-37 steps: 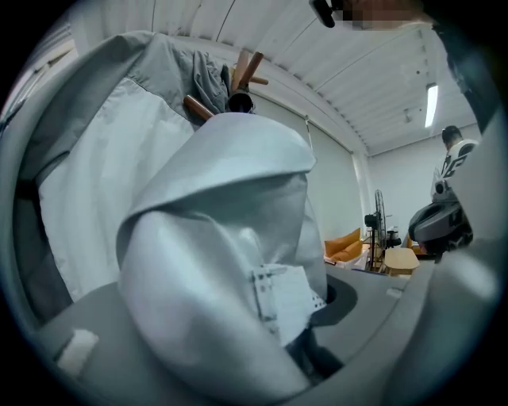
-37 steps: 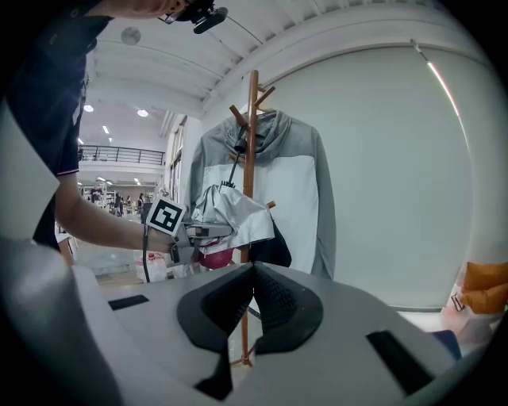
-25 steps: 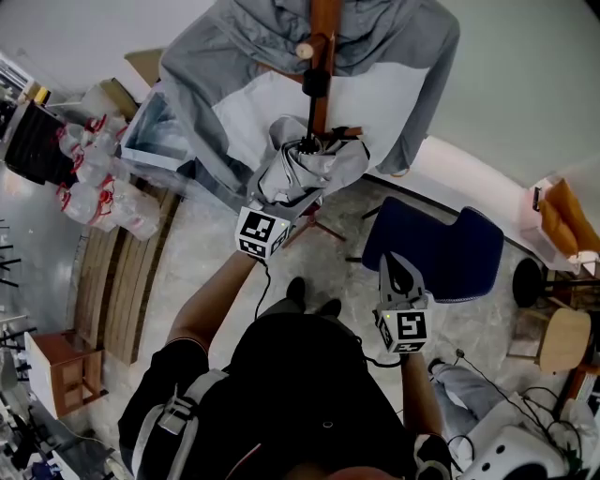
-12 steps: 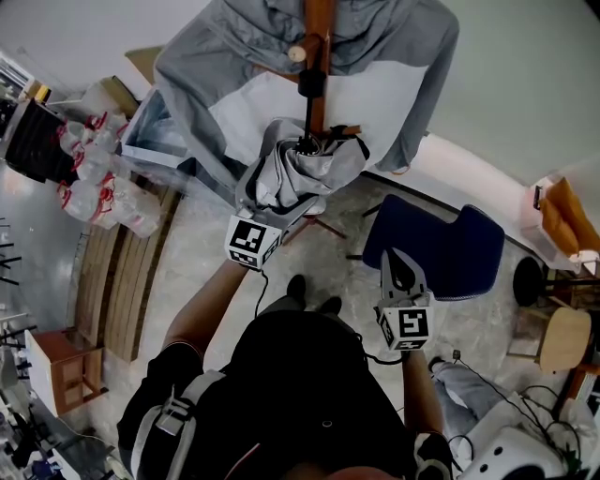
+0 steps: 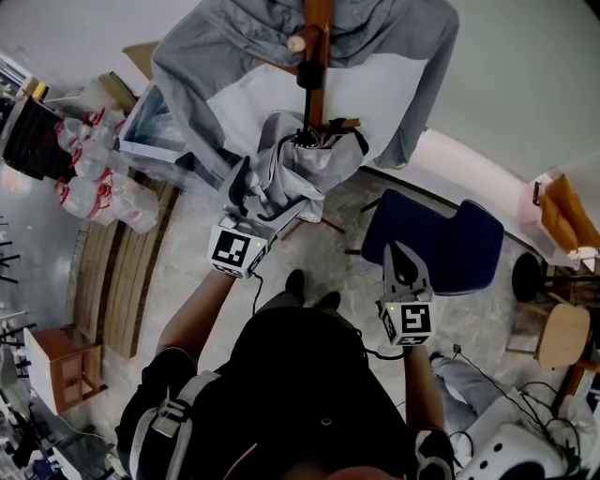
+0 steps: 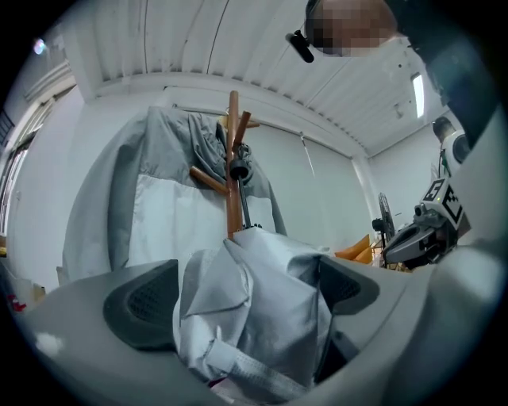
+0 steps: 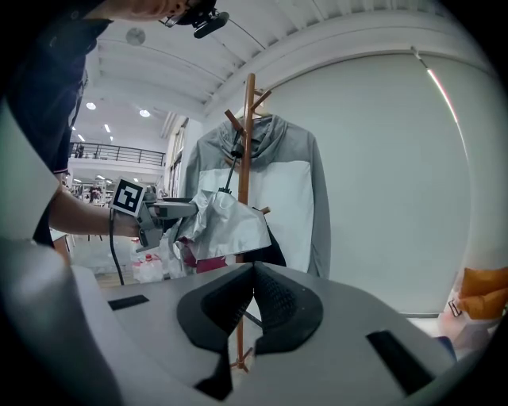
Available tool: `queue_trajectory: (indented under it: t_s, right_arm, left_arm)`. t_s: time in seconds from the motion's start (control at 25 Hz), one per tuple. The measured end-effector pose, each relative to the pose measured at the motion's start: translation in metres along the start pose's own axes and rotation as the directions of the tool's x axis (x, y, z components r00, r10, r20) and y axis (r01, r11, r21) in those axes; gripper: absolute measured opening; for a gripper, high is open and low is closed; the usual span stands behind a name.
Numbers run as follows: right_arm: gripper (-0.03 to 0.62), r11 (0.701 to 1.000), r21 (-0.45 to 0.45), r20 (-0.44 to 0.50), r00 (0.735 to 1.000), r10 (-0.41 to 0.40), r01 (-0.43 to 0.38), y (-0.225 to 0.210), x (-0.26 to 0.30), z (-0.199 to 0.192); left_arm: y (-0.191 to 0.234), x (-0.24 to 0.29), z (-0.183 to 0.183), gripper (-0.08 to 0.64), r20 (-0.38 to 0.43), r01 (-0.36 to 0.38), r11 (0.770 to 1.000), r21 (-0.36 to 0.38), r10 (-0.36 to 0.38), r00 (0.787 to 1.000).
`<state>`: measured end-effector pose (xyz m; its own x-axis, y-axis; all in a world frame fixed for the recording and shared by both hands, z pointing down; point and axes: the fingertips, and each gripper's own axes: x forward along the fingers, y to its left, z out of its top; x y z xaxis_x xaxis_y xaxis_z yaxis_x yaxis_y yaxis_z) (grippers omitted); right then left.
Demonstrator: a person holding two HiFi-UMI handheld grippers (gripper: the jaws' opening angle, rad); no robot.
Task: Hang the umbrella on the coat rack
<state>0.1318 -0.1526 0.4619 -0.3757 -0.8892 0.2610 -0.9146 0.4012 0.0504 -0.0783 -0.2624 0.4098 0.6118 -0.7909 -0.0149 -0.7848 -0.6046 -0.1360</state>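
A folded silver umbrella (image 5: 309,164) hangs by its black handle (image 5: 309,75) from a peg of the wooden coat rack (image 5: 317,28). A grey and white jacket (image 5: 234,94) hangs on the same rack. My left gripper (image 5: 255,192) is at the lower left edge of the canopy, jaws spread wide. In the left gripper view, loose umbrella fabric (image 6: 254,301) bulges between the pads of that gripper (image 6: 238,293) without being squeezed, and the rack pole (image 6: 232,182) rises behind. My right gripper (image 5: 396,251) hangs back over the chair, shut and empty. It (image 7: 254,289) faces the rack (image 7: 247,143) and umbrella (image 7: 226,222).
A blue chair (image 5: 441,248) stands right of the rack's base. Packs of water bottles (image 5: 103,187) and wooden slats (image 5: 117,281) lie at the left. A wooden stool (image 5: 562,337) and an orange object (image 5: 567,220) are at the far right. Someone's legs (image 5: 469,389) show at the lower right.
The left gripper has drawn back to the lower left from the umbrella and its jaws have spread. The umbrella stays hanging on the rack. The right gripper has kept still.
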Motion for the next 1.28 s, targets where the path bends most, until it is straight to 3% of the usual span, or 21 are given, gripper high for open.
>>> queue_trajectory:
  t_s: [0.56,0.76,0.88,1.28]
  right_arm:
    - [0.003,1.0,-0.009,0.026,1.0,-0.014,0.014,0.0,-0.01,0.012]
    - [0.003,0.999,-0.028,0.079,0.997,-0.024,0.027,0.001,-0.016,0.024]
    - [0.003,0.999,-0.034,0.101,0.995,-0.026,0.029,0.004,-0.019,0.032]
    - [0.003,0.999,-0.042,0.143,0.989,-0.027,0.033,0.014,-0.029,0.046]
  left_arm:
    - [-0.012,-0.045,0.033,0.543,0.045,-0.003,1.0,-0.016,0.003,0.999]
    - [-0.019,-0.062,0.044,0.525,0.069,-0.015,1.0,-0.012,0.016,0.997]
    - [-0.021,-0.073,0.044,0.487,0.063,-0.024,1.0,-0.008,0.025,0.998]
    - [-0.049,-0.101,0.028,0.246,0.059,0.005,0.999,-0.036,-0.003,0.998]
